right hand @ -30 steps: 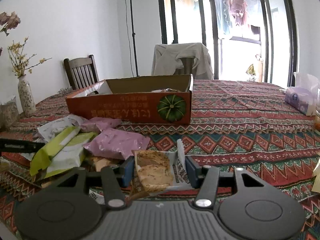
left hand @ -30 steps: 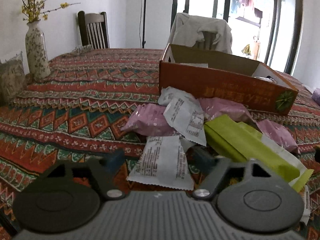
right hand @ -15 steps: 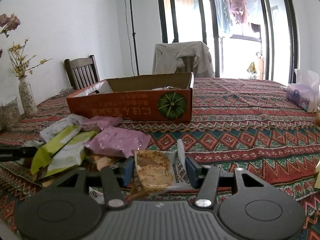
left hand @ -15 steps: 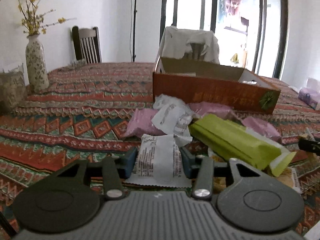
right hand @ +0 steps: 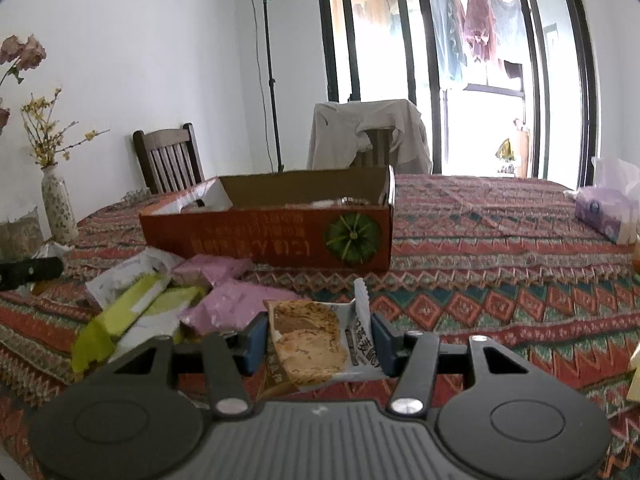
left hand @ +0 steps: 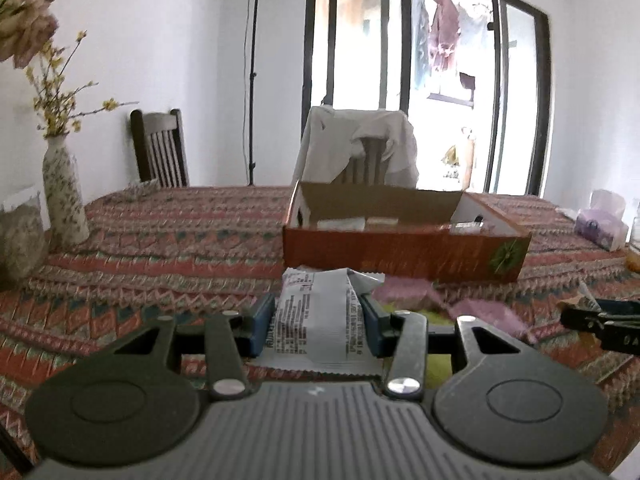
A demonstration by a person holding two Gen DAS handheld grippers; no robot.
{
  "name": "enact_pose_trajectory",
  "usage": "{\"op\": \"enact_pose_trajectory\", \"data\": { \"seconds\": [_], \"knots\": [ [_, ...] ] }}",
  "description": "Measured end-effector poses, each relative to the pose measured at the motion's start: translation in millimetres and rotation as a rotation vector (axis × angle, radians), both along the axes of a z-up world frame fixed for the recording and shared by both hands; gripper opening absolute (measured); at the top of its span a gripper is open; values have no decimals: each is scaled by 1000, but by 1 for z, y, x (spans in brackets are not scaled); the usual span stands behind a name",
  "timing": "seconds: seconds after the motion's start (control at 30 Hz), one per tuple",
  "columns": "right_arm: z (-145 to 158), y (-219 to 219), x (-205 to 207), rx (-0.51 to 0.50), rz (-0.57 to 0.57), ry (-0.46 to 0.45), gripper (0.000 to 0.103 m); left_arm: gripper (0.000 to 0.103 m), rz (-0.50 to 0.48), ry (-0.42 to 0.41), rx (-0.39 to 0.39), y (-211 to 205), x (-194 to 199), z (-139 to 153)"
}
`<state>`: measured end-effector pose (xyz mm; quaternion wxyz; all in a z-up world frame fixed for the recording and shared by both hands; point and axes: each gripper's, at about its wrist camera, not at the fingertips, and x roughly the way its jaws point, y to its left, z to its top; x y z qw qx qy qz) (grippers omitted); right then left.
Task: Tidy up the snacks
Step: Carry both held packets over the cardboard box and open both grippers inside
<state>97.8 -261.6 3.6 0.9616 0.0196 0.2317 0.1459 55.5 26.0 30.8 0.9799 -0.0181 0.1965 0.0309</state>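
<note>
My left gripper (left hand: 316, 322) is shut on a white snack packet (left hand: 314, 316) with its printed back up, held clear above the patterned tablecloth (left hand: 160, 248). Ahead of it stands the orange cardboard box (left hand: 400, 250), open at the top, with a few packets inside. My right gripper (right hand: 318, 340) is shut on a biscuit packet (right hand: 308, 340) that shows brown crackers. To its left lie pink packets (right hand: 236, 304), green packets (right hand: 120, 316) and a white one (right hand: 124, 276) in a heap. The same box (right hand: 272, 240) sits beyond that heap.
A flowered vase (left hand: 64, 196) stands at the table's left edge. A wooden chair (left hand: 160, 148) and a chair draped with a cloth (left hand: 360, 144) stand behind the table. A purple tissue pack (right hand: 608, 212) lies at the far right. A lamp stand (right hand: 266, 60) rises by the wall.
My left gripper closed on the white packet and lifted it off the heap, tilting up toward the box. The right gripper kept still with its biscuit packet.
</note>
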Motion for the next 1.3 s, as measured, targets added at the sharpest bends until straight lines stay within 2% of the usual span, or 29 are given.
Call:
{"op": "enact_pose_trajectory", "data": {
  "seconds": [0.17, 0.3, 0.47, 0.8, 1.03, 1.3],
  "knots": [
    [16, 5, 13, 6, -3, -47, 53, 47, -17, -38, 1, -6, 20, 15],
    [29, 13, 29, 2, 7, -86, 53, 47, -29, -43, -45, -8, 40, 23],
    [47, 27, 54, -6, 25, -134, 53, 47, -25, -57, -52, -12, 66, 32],
    [75, 54, 121, -2, 47, -151, 53, 47, -17, -52, -73, -14, 126, 46],
    [74, 71, 170, 23, 35, -106, 53, 47, 15, -43, -80, -13, 170, 46],
    [44, 77, 201, 40, 12, -82, 53, 47, 66, -61, -85, -9, 207, 26]
  ]
}}
